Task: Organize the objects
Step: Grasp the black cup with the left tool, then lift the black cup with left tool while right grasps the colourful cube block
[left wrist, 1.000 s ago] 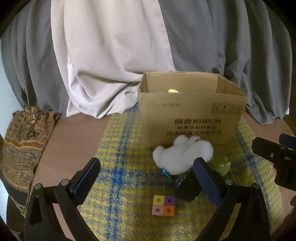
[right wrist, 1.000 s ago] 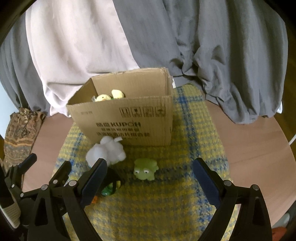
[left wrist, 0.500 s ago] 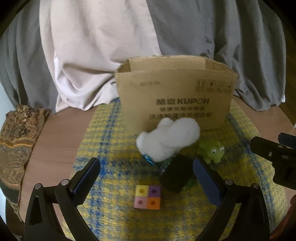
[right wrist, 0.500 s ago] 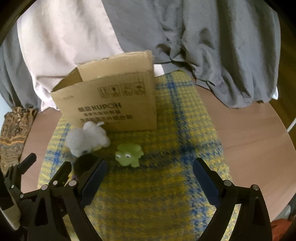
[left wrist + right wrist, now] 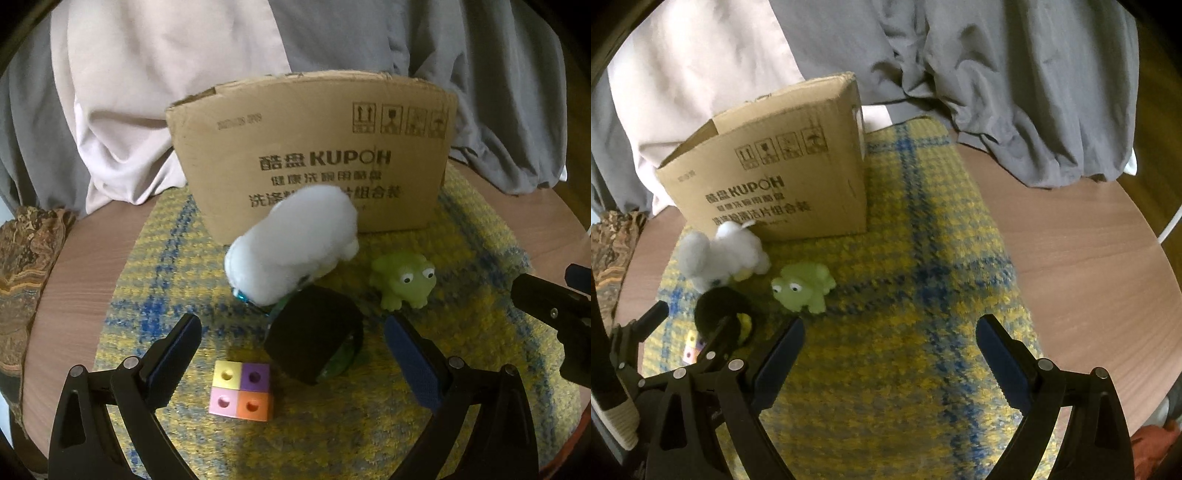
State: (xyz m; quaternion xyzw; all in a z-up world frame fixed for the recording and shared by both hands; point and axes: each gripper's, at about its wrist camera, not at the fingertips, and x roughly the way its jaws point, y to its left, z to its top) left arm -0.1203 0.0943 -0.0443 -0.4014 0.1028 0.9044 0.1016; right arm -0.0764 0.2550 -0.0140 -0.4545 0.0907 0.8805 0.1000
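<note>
A cardboard box (image 5: 314, 158) stands at the back of a yellow-blue plaid mat (image 5: 177, 266). In front of it lie a white plush toy (image 5: 291, 251), a green frog toy (image 5: 404, 280), a black round object (image 5: 314, 339) and a four-colour block (image 5: 242, 389). My left gripper (image 5: 295, 362) is open, low over the mat, with the black object and the block between its fingers. My right gripper (image 5: 890, 362) is open and empty over the mat; the frog (image 5: 803, 284), the plush (image 5: 720, 254) and the box (image 5: 775, 173) lie to its front left.
The mat lies on a round wooden table (image 5: 1089, 258). Grey and pale curtains (image 5: 166, 74) hang behind the box. A patterned cloth (image 5: 26, 280) lies at the table's left edge. The left gripper's fingers (image 5: 713, 347) show at the lower left of the right wrist view.
Both grippers have come lower and closer to the toys. The box now looks taller and its inside is hidden. Both stay open.
</note>
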